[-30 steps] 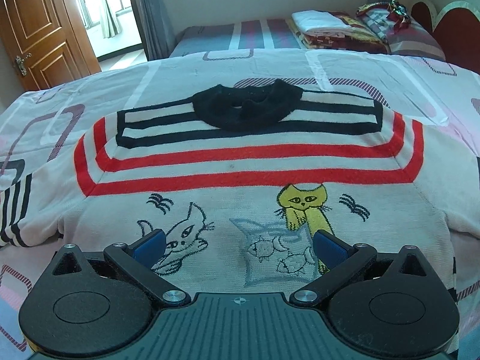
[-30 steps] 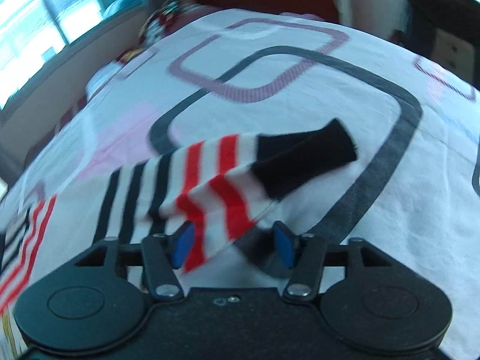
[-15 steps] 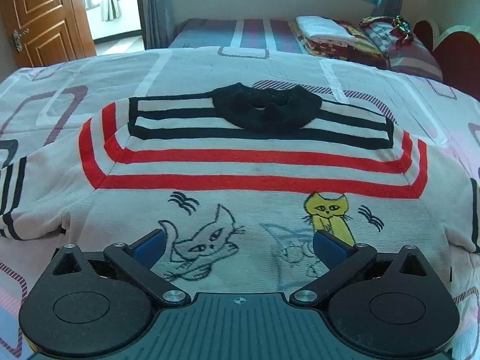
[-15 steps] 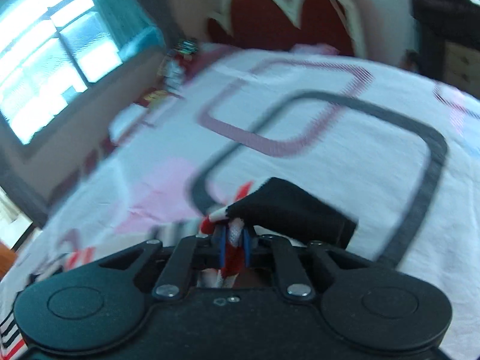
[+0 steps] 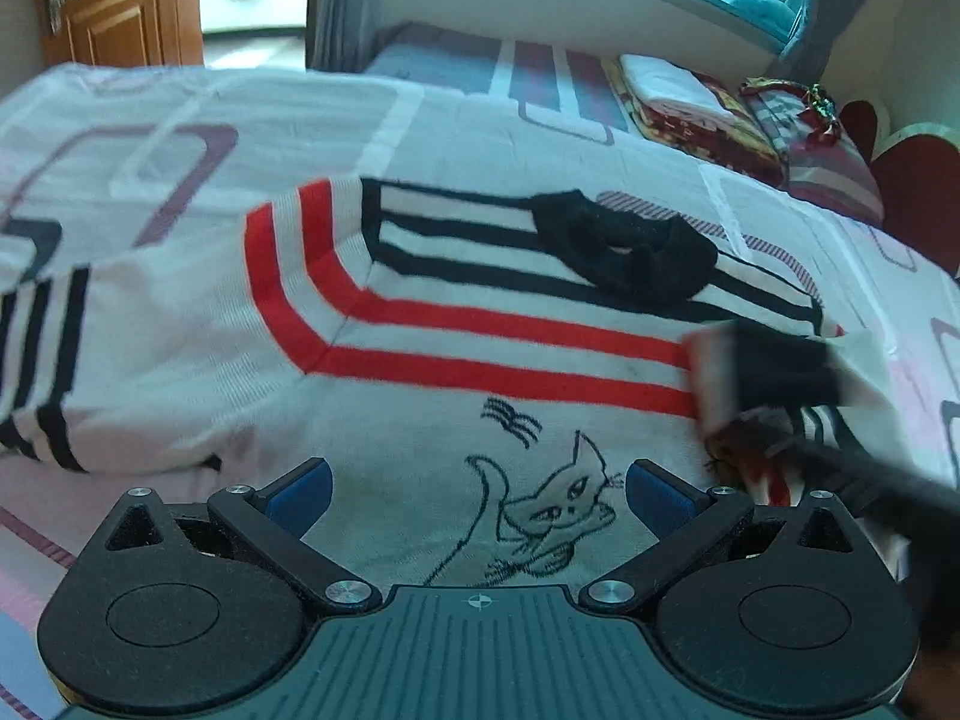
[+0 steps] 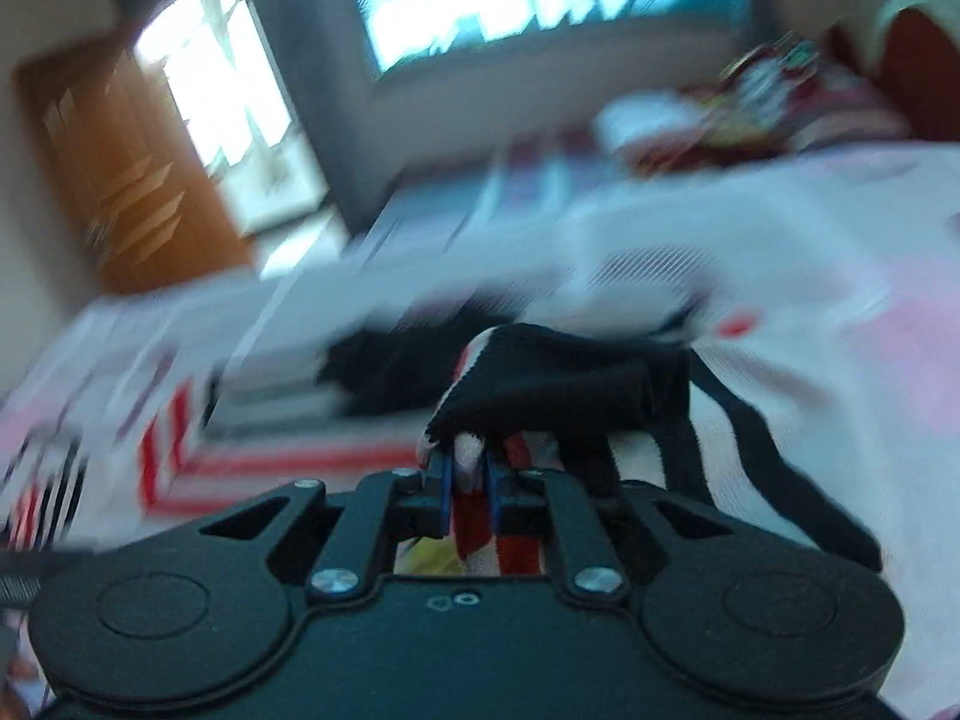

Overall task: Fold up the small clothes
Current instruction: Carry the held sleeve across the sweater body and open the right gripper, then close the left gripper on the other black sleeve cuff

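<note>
Left sleeve (image 5: 90, 354): lies flat at the far left of the left wrist view, spread outward from the sweater body; not yet folded in; its cuff runs out of frame.
Left gripper (image 5: 477, 495): hovers low over the sweater's hem, pointing up the garment toward the collar; jaws stand wide apart, blue pads (image 5: 300, 489) clear of the cloth, nothing between them; the unfolded left sleeve lies off to its left, nearer to this hand than to the other.
Sweater (image 5: 456, 354): front up on the bed (image 5: 300, 108), collar away from the person, hem toward them; long axis runs near to far; white knit with red and black yoke stripes; line-drawn cat (image 5: 558, 504) just ahead of the left gripper.
Collar (image 5: 624, 252): black, at the far centre of the garment.
Right sleeve (image 6: 576, 378): lifted and carried over the sweater's right chest, black cuff leading toward the midline; blurred in both views.
Right gripper (image 6: 467, 471): nearly closed, pinching the striped cloth of the right sleeve just behind the cuff; the cloth bulges between the pads; jaws have just eased slightly apart, yet the fabric sits held between them.
Judgement: sleeve fold on the right side in hand; laying it flat across the chest looks the next need; the left sleeve would follow.
</note>
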The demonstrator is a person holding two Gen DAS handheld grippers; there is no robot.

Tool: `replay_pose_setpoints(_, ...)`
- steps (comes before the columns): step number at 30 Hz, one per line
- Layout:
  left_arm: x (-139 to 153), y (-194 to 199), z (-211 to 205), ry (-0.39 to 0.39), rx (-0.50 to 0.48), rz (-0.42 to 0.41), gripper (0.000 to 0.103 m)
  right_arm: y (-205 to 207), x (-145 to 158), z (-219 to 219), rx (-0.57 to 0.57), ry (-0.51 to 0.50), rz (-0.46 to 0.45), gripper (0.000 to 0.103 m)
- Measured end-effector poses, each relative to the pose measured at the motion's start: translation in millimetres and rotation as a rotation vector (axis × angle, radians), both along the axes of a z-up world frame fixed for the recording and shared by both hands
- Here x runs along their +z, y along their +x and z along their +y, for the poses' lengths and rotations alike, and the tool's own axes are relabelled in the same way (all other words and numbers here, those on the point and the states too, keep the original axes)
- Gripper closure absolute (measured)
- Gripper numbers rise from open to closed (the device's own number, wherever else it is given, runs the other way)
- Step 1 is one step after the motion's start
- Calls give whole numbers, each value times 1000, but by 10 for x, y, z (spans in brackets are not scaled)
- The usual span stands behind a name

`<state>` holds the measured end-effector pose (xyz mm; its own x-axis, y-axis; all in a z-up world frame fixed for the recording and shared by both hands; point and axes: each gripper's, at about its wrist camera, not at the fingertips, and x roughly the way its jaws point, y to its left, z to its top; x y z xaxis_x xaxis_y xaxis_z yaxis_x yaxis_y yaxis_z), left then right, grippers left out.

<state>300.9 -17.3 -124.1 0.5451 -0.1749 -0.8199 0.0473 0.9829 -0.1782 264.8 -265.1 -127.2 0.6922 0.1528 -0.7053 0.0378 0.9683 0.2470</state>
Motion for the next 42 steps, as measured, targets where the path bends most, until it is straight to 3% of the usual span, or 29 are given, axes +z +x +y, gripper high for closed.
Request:
replay_pose_setpoints(3, -56, 11, -2, -35, -13, 6, 0, 100, -185, 206, 74, 27, 91, 64)
replay_pose_setpoints(5, -77, 21, -25, -66, -21, 16, 0, 69, -126, 237, 118, 40, 74, 42)
replay_pose_setpoints(7, -78, 17, -77, -94, -49, 22, 0, -23, -8, 198, 130, 33, 39, 42)
replay_pose_setpoints(12, -250, 72, -324, -138, -106, 89, 0, -311, 228, -193, -51, -58, -37, 41)
replay_pose_setpoints(15, -335, 123, -341, -251, -57, 100, 0, -487, 198, -389, -118, -133, -28, 41)
replay_pose_setpoints(20, -414, 233, -403, -368, 13, 130, 2, -738, 41, -692, -199, -87, -24, 38)
replay_pose_setpoints(21, -422, 256, -433, -402, 20, 137, 10, -750, 31, -720, -203, -85, -23, 38)
replay_pose_setpoints(22, -451, 273, -454, -431, 17, 138, 32, -785, 34, -753, -205, -84, -22, 38)
replay_pose_setpoints(23, -495, 304, -472, -463, 15, 149, 38, -789, 25, -765, -208, -91, -20, 38)
replay_pose_setpoints(24, -564, 363, -500, -481, 26, 176, 38, -798, 28, -775, -214, -105, -20, 38)
replay_pose_setpoints(27, -634, 453, -533, -511, 59, 142, 40, -847, 35, -826, -229, -130, -19, 38)
replay_pose_setpoints(28, -620, 455, -543, -498, 60, 129, 55, -850, 30, -859, -234, -127, -13, 38)
replay_pose_setpoints(29, -602, 465, -581, -463, 46, 109, 76, -842, 13, -864, -237, -129, -10, 38)
replay_pose_setpoints(30, -593, 474, -599, -449, 30, 92, 84, -840, -2, -883, -240, -135, -3, 38)
replay_pose_setpoints(37, -399, 436, -625, -453, 6, -44, 91, -844, -124, -914, -225, -157, 43, 37)
replay_pose_setpoints(42, -183, 373, -267, -476, 63, -145, 91, -797, -179, -800, -175, -206, 56, 36)
